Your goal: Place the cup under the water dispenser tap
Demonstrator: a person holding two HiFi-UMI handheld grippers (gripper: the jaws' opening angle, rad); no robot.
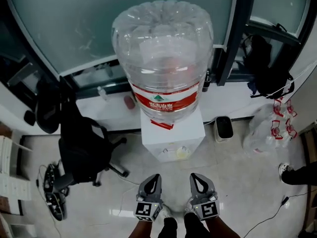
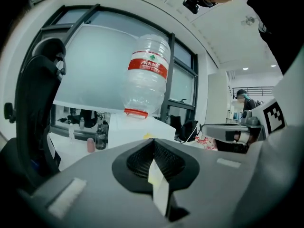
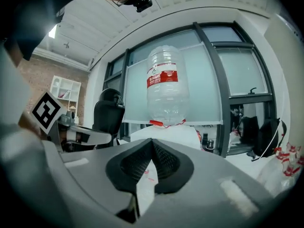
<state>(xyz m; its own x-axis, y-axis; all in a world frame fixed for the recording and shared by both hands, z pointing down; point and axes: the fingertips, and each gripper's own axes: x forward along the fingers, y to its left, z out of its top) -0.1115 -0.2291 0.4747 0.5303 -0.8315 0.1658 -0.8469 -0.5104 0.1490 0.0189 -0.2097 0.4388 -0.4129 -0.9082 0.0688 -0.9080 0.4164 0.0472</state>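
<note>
Hazards, read left to right. On the left gripper (image 1: 154,178), fingers pressed together with nothing pinched, well short of the water dispenser (image 1: 172,135). No grasp possible without spreading first, and a push from the shut tips more likely to topple a light cup than to seat it. In the centre, a large bottle (image 1: 163,58) overhanging the dispenser front and screening the tap zone from above, a probable cause of a misjudged approach or an off-centre placement. On the right gripper (image 1: 195,178), fingers likewise closed tip to tip and empty, beside the left pair and aimed at the dispenser, with the same risk of nudging instead of gripping.

Position of the cup: not identifiable with certainty. Best candidate, a pale yellowish shape (image 1: 181,153) at the dispenser front, ahead of both pairs of fingers, slightly nearer the right pair, touched by neither. Second candidate, a small pink object (image 1: 130,101) on the worktop (image 1: 111,115) behind the dispenser, towards the left, well apart from the fingers. Seating of the pale shape beneath a tap: not decidable from these views.
</note>
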